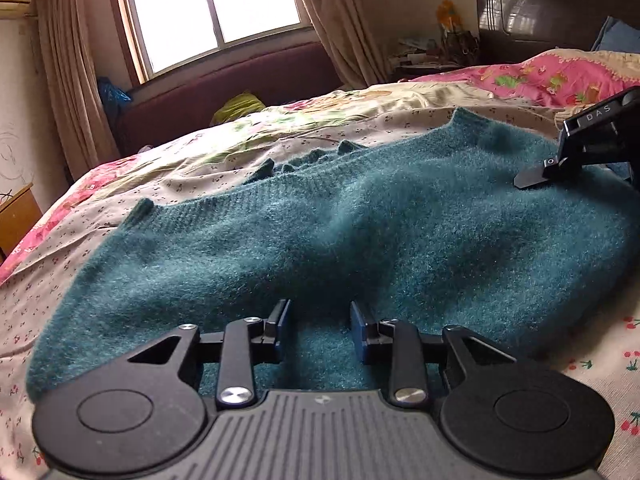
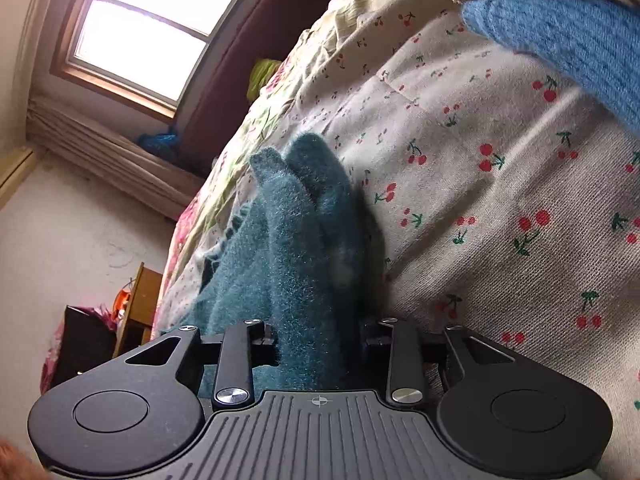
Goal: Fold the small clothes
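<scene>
A teal fuzzy sweater (image 1: 360, 232) lies spread across the cherry-print bed sheet (image 1: 600, 364), its ribbed hem toward the window side of the bed and its near edge under the left gripper (image 1: 320, 322). That gripper's blue-padded jaws straddle a raised fold of the knit with a gap showing between them; whether they actually press it I cannot tell. The right gripper (image 2: 320, 332) is pinching a thick bunch of the same sweater, which stands up between its jaws. A blue knit garment (image 2: 560, 36) waits near the far corner of the bed. To fold cleanly, both grips should probably take matching edge points, lift together just enough to clear the sheet, and carry the edge over evenly so the bulky knit does not twist or bunch.
</scene>
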The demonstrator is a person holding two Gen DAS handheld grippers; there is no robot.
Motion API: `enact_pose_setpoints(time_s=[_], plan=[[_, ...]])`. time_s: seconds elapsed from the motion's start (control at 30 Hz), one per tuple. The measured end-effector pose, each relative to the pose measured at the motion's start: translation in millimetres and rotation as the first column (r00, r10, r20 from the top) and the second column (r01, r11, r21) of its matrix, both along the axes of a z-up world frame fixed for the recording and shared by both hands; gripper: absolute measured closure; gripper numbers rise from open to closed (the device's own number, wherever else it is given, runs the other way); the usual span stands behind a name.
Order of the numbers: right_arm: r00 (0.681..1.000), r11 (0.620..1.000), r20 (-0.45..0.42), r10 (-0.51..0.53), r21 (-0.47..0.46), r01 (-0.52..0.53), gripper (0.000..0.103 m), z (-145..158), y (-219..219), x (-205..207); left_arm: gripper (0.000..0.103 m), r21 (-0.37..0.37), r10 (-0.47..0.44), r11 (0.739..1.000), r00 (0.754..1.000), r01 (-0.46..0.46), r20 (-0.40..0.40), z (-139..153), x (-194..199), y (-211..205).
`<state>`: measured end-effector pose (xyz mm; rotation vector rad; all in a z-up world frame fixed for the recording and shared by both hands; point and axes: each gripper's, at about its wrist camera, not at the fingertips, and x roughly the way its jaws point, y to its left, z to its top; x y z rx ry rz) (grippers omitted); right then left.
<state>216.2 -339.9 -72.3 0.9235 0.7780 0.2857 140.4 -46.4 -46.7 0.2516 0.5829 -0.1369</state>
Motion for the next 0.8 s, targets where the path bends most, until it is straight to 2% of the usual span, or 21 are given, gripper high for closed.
enact_pose_setpoints(time_s=[0.13, 0.3, 0.37, 0.43, 0.53, 0.57, 0.6, 0.7, 0.8], plan=[[1.000, 0.998, 0.014, -0.010, 0.055, 0.009, 0.076, 33, 6, -6, 0.063, -0.067, -0.009, 0.998, 0.999, 0.006, -0.039, -3, 8, 11], [0.999, 1.000, 0.029, 0.023, -0.020, -0.023, 0.077, 91, 45, 0, 0.063, -0.134, -0.015, 0.991, 0.999, 0.010, -0.042, -2, 9, 22], [0.999, 0.997, 0.039, 0.028, -0.066, -0.025, 0.077, 114, 64, 4, 0.063, -0.200, -0.016, 0.980, 0.999, 0.006, -0.049, 11, 7, 34], [0.998, 0.995, 0.048, 0.035, -0.093, -0.030, 0.077, 133, 84, 6, 0.063, -0.256, -0.004, 0.967, 1.000, -0.001, -0.020, 29, 0, 50], [0.997, 0.986, 0.046, 0.054, -0.157, -0.046, 0.077, 153, 119, 10, 0.063, -0.210, 0.051, 0.976, 0.999, -0.052, -0.013, 35, 1, 70], [0.997, 0.982, 0.044, 0.058, -0.185, -0.049, 0.077, 158, 132, 10, 0.063, -0.214, 0.073, 0.973, 0.996, -0.083, -0.053, 29, 8, 76], [0.997, 0.976, 0.042, 0.062, -0.212, -0.052, 0.077, 162, 145, 10, 0.063, -0.231, 0.063, 0.968, 0.987, -0.096, -0.146, 16, 21, 82], [0.996, 0.963, 0.032, 0.079, -0.260, -0.068, 0.077, 167, 182, 9, 0.063, -0.300, 0.056, 0.947, 0.982, -0.109, -0.181, 6, 29, 93], [0.995, 0.957, 0.019, 0.101, -0.275, -0.092, 0.078, 165, 219, 14, 0.063, -0.392, 0.048, 0.911, 0.977, -0.128, -0.207, 6, 32, 108]])
